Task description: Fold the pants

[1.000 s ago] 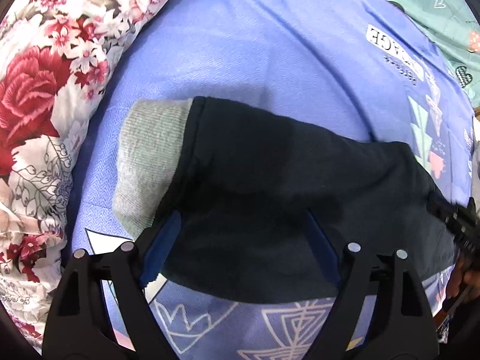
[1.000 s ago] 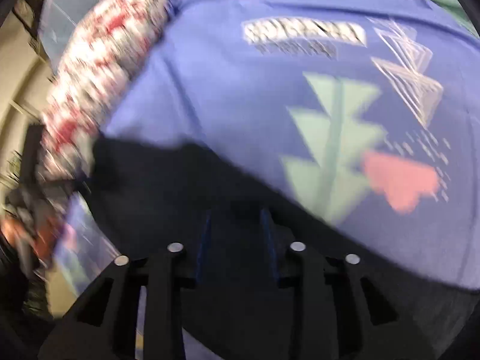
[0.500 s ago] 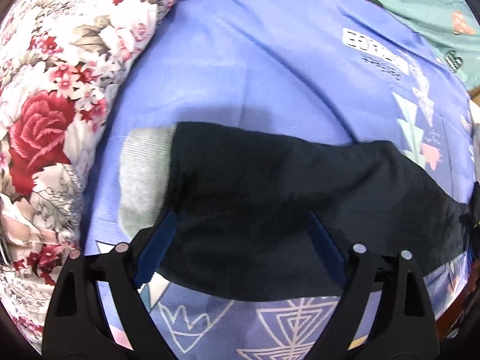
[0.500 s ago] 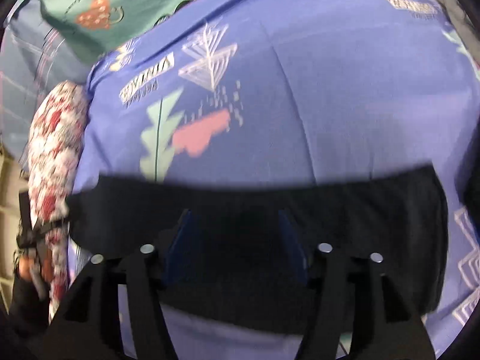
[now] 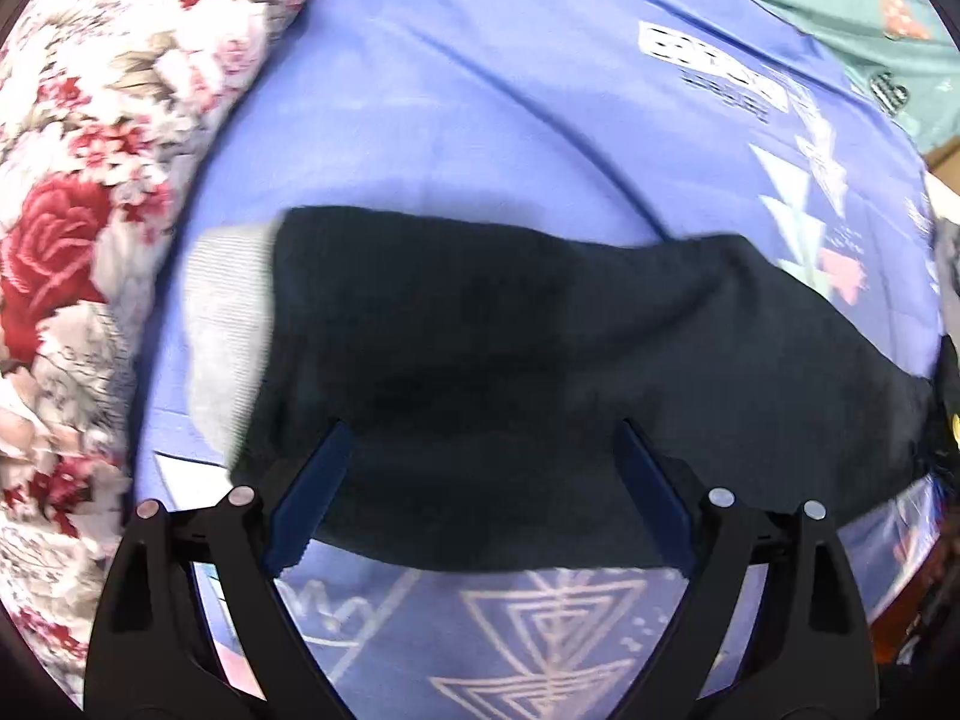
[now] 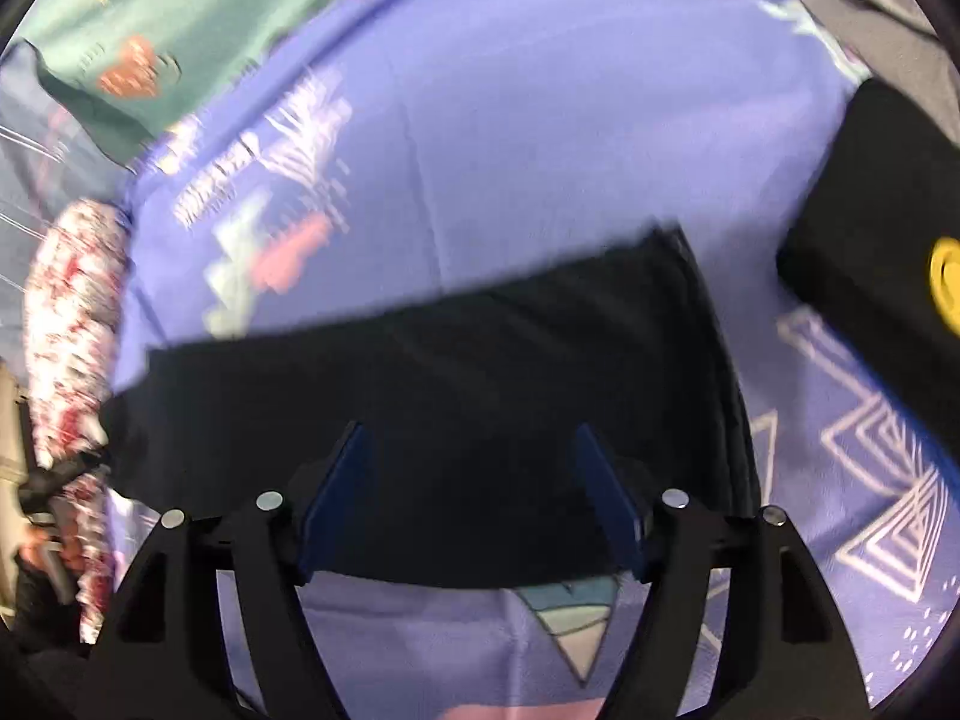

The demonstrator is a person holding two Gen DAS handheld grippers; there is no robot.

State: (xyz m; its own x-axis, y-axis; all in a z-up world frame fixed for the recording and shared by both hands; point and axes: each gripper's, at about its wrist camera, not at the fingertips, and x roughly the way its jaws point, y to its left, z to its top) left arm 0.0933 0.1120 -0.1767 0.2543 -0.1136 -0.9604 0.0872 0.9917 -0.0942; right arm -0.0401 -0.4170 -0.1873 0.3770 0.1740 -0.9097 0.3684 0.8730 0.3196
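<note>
The dark navy pants (image 5: 510, 372) lie folded in a long band across the blue patterned bedsheet (image 5: 492, 102). Their grey waistband (image 5: 225, 324) shows at the left end in the left wrist view. My left gripper (image 5: 480, 438) is open, its blue pads over the near edge of the pants, holding nothing. The right wrist view shows the other end of the pants (image 6: 456, 396) flat on the sheet. My right gripper (image 6: 471, 438) is open above their near edge, empty.
A floral quilt (image 5: 90, 192) is bunched along the left of the bed. A green sheet (image 6: 198, 12) lies at the far side. A black garment with a yellow smiley (image 6: 888, 228) sits right of the pants. The other gripper and hand (image 6: 48, 528) show at far left.
My right gripper has opened, let go of the pants end and swung back; the pants now lie flat. My left gripper stayed open and shifted slightly over the waistband end.
</note>
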